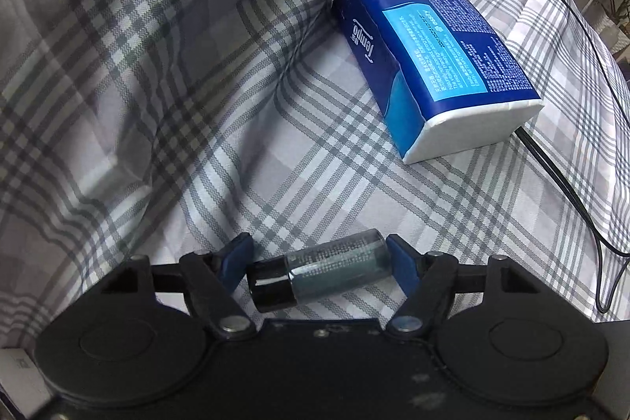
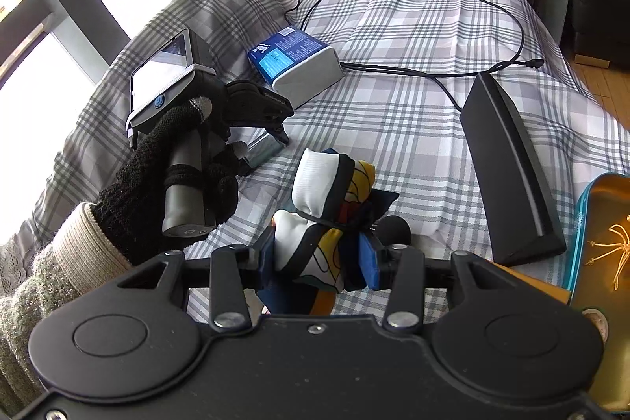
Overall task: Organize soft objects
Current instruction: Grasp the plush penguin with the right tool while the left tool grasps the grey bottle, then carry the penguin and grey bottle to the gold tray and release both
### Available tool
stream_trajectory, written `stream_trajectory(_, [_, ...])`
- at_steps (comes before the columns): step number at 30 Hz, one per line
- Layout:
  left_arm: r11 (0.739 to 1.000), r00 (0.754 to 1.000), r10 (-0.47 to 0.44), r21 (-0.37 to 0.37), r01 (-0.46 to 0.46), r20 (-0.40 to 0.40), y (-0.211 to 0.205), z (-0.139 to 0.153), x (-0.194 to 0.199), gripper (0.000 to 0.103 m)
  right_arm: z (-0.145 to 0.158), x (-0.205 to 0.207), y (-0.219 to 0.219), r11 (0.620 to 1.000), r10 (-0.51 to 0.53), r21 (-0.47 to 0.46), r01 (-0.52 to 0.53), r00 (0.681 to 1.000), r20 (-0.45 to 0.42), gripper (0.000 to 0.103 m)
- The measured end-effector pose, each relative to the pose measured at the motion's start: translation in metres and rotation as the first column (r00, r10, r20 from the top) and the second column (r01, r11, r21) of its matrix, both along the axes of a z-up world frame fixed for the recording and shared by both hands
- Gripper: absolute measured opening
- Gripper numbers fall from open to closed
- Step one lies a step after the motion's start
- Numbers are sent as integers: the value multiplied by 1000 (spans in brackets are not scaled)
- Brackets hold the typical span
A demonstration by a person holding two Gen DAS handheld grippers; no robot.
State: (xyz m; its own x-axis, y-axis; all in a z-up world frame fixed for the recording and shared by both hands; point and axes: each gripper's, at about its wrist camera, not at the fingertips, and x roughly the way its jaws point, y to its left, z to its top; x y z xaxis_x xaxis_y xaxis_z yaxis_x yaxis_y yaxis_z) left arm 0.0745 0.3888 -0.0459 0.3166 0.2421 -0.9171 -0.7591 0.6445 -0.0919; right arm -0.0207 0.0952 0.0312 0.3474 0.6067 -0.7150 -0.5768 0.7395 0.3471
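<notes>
On the plaid bedspread (image 2: 413,38), take the blue tissue pack (image 1: 429,58) as landmark. Near it, on the camera side, the left gripper (image 1: 321,272) brackets a small clear bottle (image 1: 319,270) end to end, both pads touching cap and base; the grip looks seated. Lift slowly and level, since an endwise hold may slip. Further from the pack, the right gripper (image 2: 321,258) is clamped on a patterned fabric bundle (image 2: 330,199); keep it raised clear of the black case (image 2: 512,168).
</notes>
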Motion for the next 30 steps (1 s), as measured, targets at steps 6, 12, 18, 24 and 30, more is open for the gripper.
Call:
stream_trajectory(6, [999,1000,-27,20,27,8,-9,13,-19,71,9,0,-13,998,-41,44,40,999,23,45])
stream_trajectory(12, [991,991,-118,74,114,58,-44,49,-39,71,21,5,-42,983,-158,106,153,986,45,45])
stream_trajectory(18, [951,949,-292,139,275,118,-112,90,-45,71,32,11,-90,914,-393,146,380,916,79,45])
stream_trajectory(24, [865,849,-500,154,478,174,-205,115,-37,71,31,20,-155,708,-706,98,700,703,80,45])
stream_trajectory(30, [745,719,-666,148,650,197,-293,125,-38,71,24,15,-220,419,-904,-2,908,417,95,45])
